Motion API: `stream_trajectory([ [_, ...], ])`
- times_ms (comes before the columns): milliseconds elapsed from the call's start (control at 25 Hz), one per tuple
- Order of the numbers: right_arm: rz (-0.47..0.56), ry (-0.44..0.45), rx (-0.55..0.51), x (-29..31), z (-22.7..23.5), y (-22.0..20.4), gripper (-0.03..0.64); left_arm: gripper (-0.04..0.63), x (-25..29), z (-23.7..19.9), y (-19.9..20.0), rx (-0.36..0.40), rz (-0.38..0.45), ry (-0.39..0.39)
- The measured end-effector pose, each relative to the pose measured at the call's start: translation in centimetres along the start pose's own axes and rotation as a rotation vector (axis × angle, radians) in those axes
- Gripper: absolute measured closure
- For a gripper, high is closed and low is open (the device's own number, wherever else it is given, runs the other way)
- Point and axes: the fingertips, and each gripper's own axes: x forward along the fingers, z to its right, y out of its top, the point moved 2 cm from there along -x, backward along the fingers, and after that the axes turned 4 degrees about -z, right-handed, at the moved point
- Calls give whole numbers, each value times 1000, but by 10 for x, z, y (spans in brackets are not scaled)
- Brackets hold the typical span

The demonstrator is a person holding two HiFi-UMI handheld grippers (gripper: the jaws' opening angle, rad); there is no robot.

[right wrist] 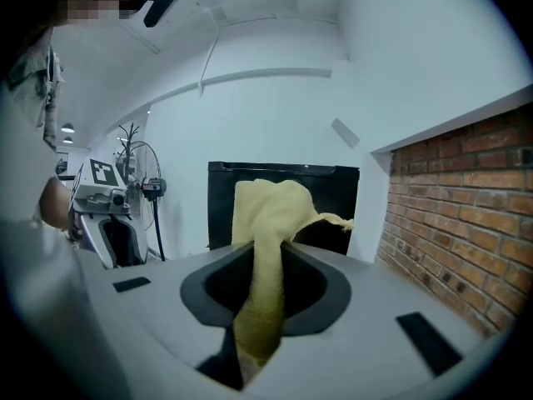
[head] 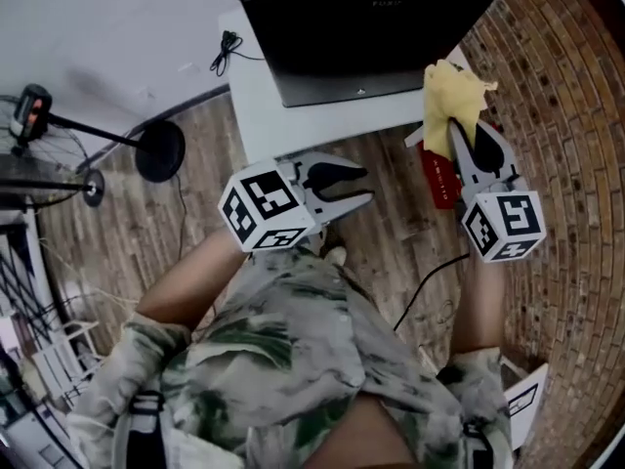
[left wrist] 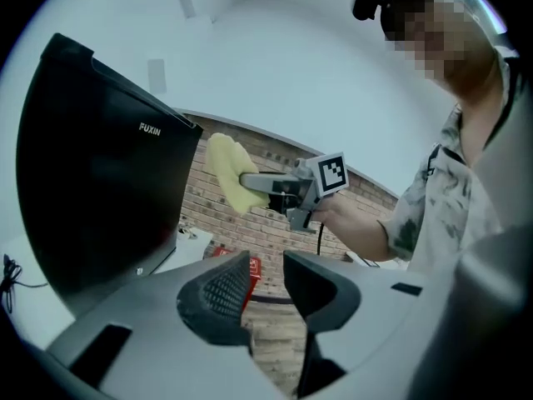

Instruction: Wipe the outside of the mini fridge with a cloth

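Patterned shirt (head: 293,360): filling the 6 o'clock part of the head view, closest to the lens, with a bare forearm reaching out on each side.
Left gripper (head: 363,185): hovering near the middle of the head view, pointing toward 3 o'clock; its jaws are standing apart with nothing between them, only wooden floor (head: 391,233) showing through the gap.
Right gripper (head: 467,135): pointing toward 12 o'clock at the 2 o'clock side, its jaws pinching the cloth (head: 451,94).
Cloth: yellow, bunching up above the jaw tips and trailing down between them; it is sitting just beside the fridge's front right corner, and I cannot tell whether it is touching.
Mini fridge (head: 371,18): black, standing at 12 o'clock on a white platform (head: 283,115).
Black cable (head: 227,49): lying coiled on the platform at the fridge's 9 o'clock side.
Brick wall (head: 566,115): running along the 3 o'clock edge.
Red object (head: 439,174): sitting on the floor beneath the right gripper.
Fan base (head: 159,150): resting at 10 o'clock, well apart from the fridge.
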Motion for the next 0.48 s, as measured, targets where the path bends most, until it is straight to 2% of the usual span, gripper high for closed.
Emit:
stream_trajectory([
  [200,-24,13,8,8,-60,-7,522,460,-37,8,-30,-24,-33,-30],
  [360,-61,-47,-82,28,-96,9,522,460,-73,-10,-38,5,-14,-62],
  [480,-67,-100,-122,57,-130,34,522,460,-121,-31,-45,42,-12,-99],
])
